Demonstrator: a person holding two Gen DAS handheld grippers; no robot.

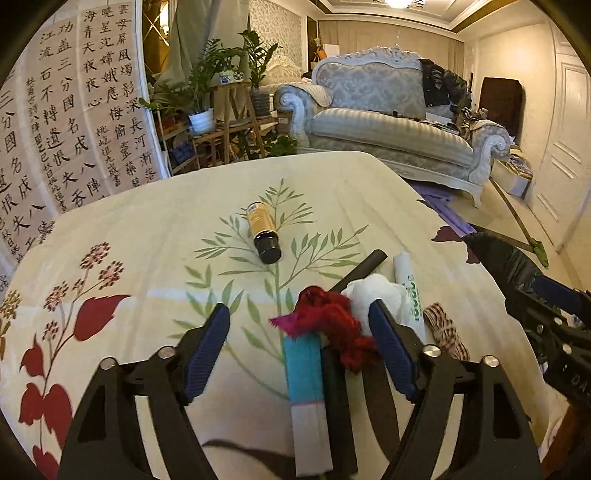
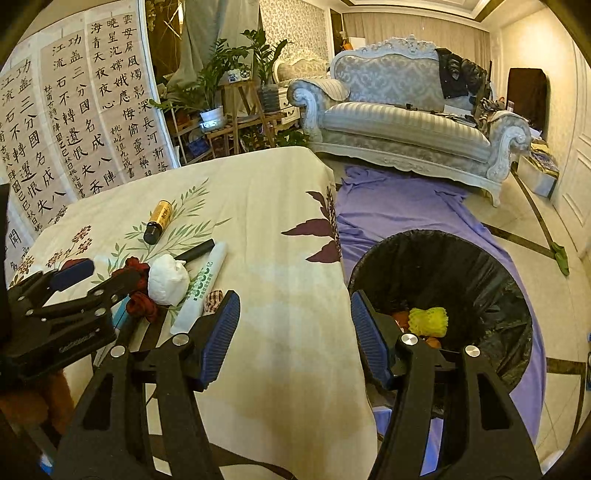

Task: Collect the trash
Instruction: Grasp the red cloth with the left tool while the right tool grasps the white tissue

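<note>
Floral tablecloth [image 1: 147, 229] under gaping left gripper [image 1: 299, 332], red scrap [image 1: 332, 317] seemingly unpinched between.

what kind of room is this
Most likely a home living room: an ornate upholstered sofa, potted plants on a wooden stand, and calligraphy sheets on the wall behind a cloth-covered table.

warm dim indoor light, ceiling lamp [image 1: 399, 3] glare, fisheye-bent edges, dark corners, sharp focus.
</note>
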